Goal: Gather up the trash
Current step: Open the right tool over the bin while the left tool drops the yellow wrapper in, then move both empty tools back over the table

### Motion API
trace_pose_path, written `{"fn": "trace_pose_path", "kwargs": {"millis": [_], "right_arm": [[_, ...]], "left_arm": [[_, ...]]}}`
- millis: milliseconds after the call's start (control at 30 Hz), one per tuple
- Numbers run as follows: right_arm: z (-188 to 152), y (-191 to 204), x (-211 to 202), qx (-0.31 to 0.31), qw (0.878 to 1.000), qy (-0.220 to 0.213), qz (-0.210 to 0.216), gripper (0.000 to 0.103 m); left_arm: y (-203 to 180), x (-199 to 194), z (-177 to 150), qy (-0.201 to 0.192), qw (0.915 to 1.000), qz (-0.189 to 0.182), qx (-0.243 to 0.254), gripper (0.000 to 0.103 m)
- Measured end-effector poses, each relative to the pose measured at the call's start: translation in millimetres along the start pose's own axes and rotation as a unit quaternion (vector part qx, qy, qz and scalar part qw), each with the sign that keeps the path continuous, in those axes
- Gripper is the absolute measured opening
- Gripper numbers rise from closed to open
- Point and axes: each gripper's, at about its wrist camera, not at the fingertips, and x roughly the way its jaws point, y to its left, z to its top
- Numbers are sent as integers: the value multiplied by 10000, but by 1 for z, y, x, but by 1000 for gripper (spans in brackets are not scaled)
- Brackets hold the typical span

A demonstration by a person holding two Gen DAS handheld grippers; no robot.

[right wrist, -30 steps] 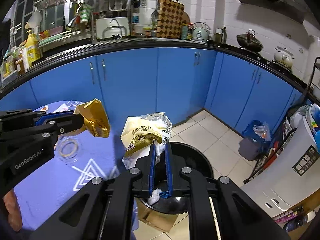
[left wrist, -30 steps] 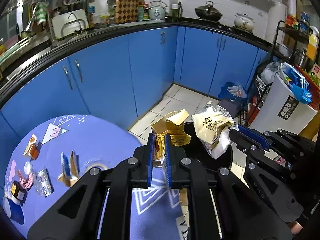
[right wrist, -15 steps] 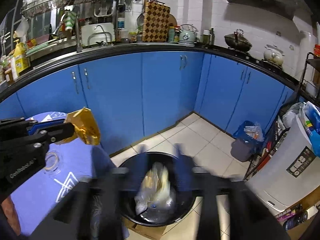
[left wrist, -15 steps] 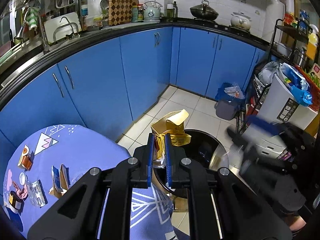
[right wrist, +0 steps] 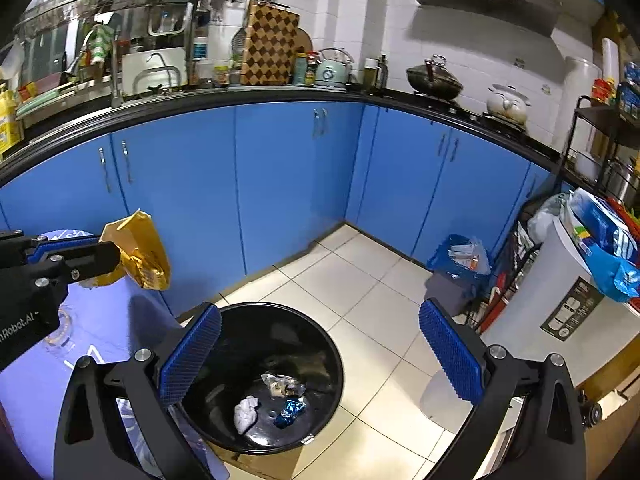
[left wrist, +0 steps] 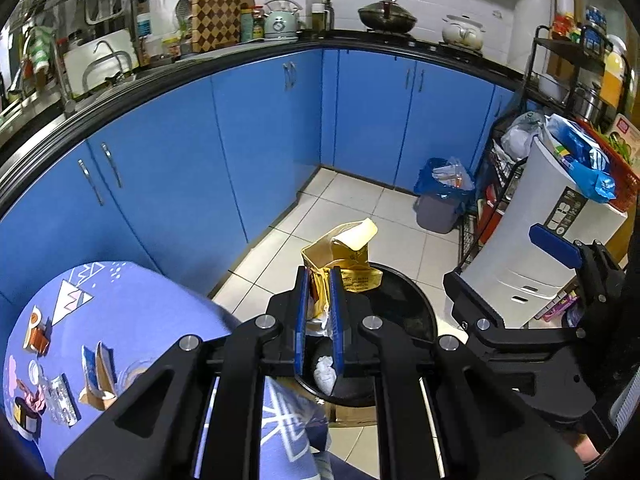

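Over the near rim of the black bin (right wrist: 320,344): gold wrapper (left wrist: 344,264) upright, clamped in left claw (left wrist: 319,292), bin mouth below and ahead; right claw (right wrist: 320,354) spread apart, empty.

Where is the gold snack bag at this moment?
The gold snack bag is clamped in the left gripper, held in the air above the near rim of the black trash bin, beside the blue-clothed table.

We see both views evenly lit from overhead, bright on the white wall tiles (right wrist: 356,12) and the floor (right wrist: 360,280). Fisheye distortion bows the counter edge (left wrist: 200,68) and blackens the corners. Glare sits on the bin's (right wrist: 316,364) inner wall; focus is sharp throughout.
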Motion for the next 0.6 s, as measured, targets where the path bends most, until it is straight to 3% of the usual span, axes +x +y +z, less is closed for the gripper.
{"fn": "trace_pose_path", "kwargs": {"millis": [300,533,567,600], "right_arm": [[-7,-18,8,120,9999,82,-86,97],[-10,-25,17,177,9997,152,-118,97],[-11,-25,17,180,9996,158,-116,97],[-11,-25,18,176,9996,167,-116,97]], "left_arm": [[-18,22,8,103,9999,13,44,13],[-15,52,9,519,9984,-160,-135,14],[-13,55,9,565,9981,-190,-164,20],[-11,59,7,620,9976,-217,-215,38]]}}
